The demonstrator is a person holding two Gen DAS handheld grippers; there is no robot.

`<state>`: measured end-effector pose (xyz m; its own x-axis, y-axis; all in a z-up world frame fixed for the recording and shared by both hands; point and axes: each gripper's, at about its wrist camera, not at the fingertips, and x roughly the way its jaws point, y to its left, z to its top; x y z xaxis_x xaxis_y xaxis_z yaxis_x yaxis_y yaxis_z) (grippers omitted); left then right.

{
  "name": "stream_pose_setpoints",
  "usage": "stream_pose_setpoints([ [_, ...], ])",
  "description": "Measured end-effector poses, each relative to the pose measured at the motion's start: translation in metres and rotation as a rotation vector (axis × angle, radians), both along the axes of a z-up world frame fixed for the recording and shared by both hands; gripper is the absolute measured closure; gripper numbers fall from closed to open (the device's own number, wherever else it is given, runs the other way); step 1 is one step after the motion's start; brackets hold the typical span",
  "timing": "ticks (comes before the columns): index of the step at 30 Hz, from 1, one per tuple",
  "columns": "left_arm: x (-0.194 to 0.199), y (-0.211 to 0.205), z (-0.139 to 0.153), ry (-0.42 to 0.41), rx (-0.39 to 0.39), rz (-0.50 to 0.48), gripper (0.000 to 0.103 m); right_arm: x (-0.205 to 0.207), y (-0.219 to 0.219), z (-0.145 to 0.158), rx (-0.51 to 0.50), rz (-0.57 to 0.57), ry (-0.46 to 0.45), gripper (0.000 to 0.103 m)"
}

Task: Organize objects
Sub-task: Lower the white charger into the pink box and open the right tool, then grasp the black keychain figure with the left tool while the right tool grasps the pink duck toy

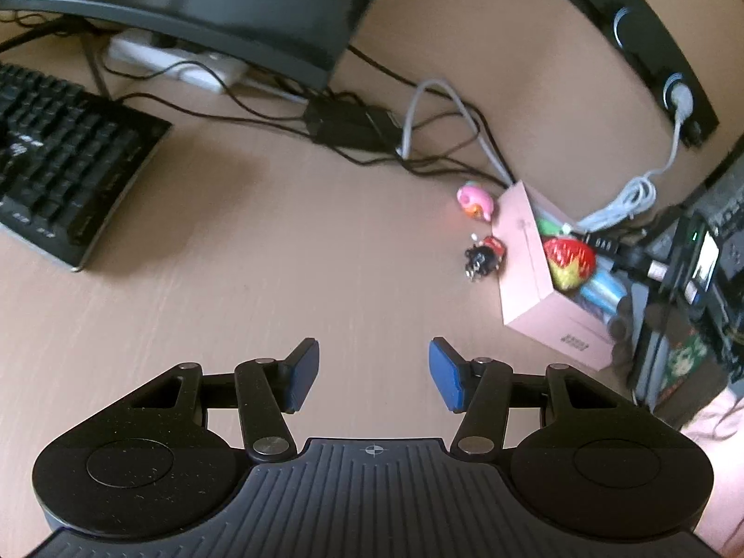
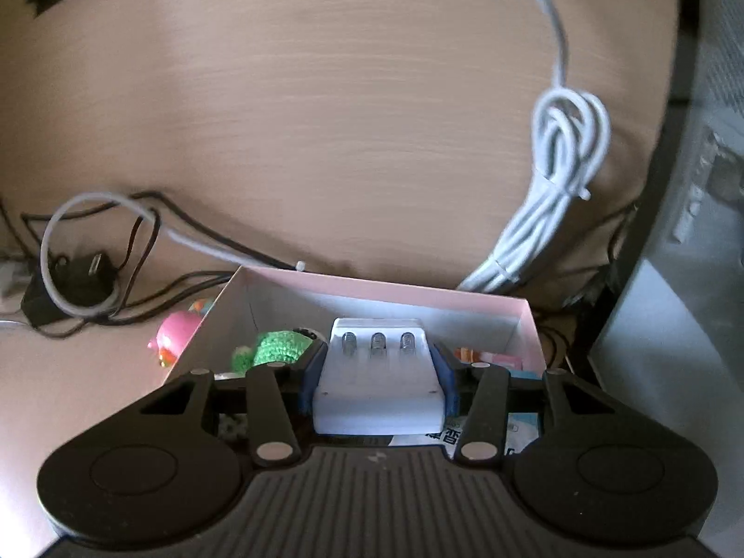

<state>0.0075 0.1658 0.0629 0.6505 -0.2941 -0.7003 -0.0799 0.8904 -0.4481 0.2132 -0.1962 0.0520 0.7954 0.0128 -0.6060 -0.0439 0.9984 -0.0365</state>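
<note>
A pink open box (image 1: pixel 523 251) sits at the right of the desk, holding a red strawberry toy (image 1: pixel 569 262) and other small items. Beside it on the desk lie a pink toy (image 1: pixel 475 201) and a small black-and-red keychain figure (image 1: pixel 483 258). My left gripper (image 1: pixel 374 374) hovers over bare desk, well short of them, open with nothing between its blue pads. In the right wrist view my right gripper (image 2: pixel 376 376) is shut on a white battery charger (image 2: pixel 377 383) with three springs, held over the pink box (image 2: pixel 372 290). A green crochet toy (image 2: pixel 274 348) lies inside; the pink toy (image 2: pixel 174 335) sits outside left.
A black keyboard (image 1: pixel 65 162) and a monitor base (image 1: pixel 186 9) fill the left back. Tangled black cables and a black adapter (image 1: pixel 346 125) lie mid-desk. A coiled white cable (image 2: pixel 553 186) lies behind the box. Dark equipment (image 1: pixel 688 255) stands right of the box.
</note>
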Motion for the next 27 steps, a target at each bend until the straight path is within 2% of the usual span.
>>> stream_pose_setpoints([
  [2, 0.006, -0.006, -0.001, 0.002, -0.001, -0.029, 0.046, -0.001, -0.010, 0.012, 0.075, -0.009, 0.020, 0.052],
  [4, 0.012, -0.014, -0.003, 0.006, -0.009, -0.052, 0.046, -0.015, -0.025, 0.033, 0.171, -0.039, -0.015, 0.045],
  [7, 0.022, -0.025, -0.007, 0.007, -0.018, -0.089, 0.046, -0.037, -0.041, 0.052, 0.239, -0.069, -0.045, 0.042],
  [10, 0.036, -0.044, -0.008, 0.000, -0.020, -0.143, 0.046, -0.058, -0.047, 0.053, 0.205, -0.099, -0.033, 0.042],
  [14, 0.061, -0.075, -0.002, -0.058, 0.022, -0.248, 0.046, -0.094, -0.051, 0.051, 0.238, -0.108, -0.009, 0.042],
  [18, 0.109, -0.111, 0.006, -0.115, 0.104, -0.357, 0.046, -0.134, -0.038, 0.043, 0.181, -0.052, 0.014, 0.042],
  [23, 0.173, -0.152, -0.010, -0.097, 0.225, -0.451, 0.046, -0.179, -0.028, 0.032, 0.108, 0.027, 0.070, 0.042],
  [24, 0.182, -0.157, -0.015, -0.083, 0.237, -0.468, 0.050, -0.186, -0.027, 0.029, 0.094, 0.037, 0.078, 0.042],
  [25, 0.188, -0.160, -0.019, -0.072, 0.243, -0.476, 0.060, -0.193, -0.026, 0.027, 0.082, 0.046, 0.087, 0.042],
  [27, 0.196, -0.165, -0.025, -0.047, 0.253, -0.486, 0.063, -0.203, -0.026, 0.023, 0.067, 0.052, 0.107, 0.042],
])
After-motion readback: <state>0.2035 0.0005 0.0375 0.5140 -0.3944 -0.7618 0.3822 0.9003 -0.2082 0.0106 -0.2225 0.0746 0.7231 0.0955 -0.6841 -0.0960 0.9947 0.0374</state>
